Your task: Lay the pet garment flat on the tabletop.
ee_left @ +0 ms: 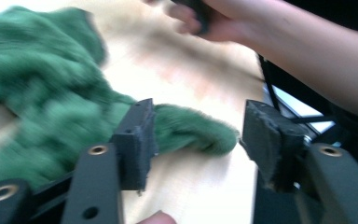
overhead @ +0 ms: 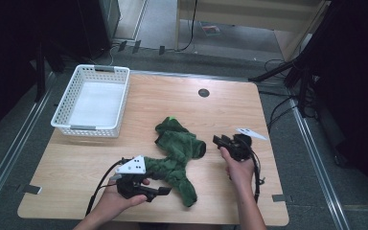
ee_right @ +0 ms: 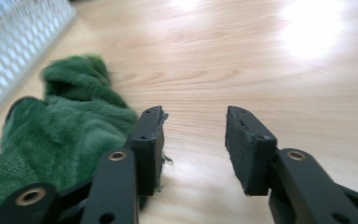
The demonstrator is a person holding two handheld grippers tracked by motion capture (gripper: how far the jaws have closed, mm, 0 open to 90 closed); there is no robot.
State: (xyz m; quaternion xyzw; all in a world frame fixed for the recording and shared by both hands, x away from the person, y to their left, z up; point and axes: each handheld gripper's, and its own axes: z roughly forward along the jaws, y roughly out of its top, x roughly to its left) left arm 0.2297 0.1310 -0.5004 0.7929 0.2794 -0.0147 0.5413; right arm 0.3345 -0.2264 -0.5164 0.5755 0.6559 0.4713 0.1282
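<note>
A lab or recording room is suggested, not a home. A plain wooden table [overhead: 139, 93] with a round cable hole [overhead: 203, 93] is set on grey carpet, and metal rails [overhead: 10, 153] are laid on the floor along both sides of the table. Behind the table, black stand legs [overhead: 273, 72] and loose cables [overhead: 280, 112] are seen, with dark equipment to either side. A white basket [overhead: 94, 100] is placed on the table's far left corner.
</note>
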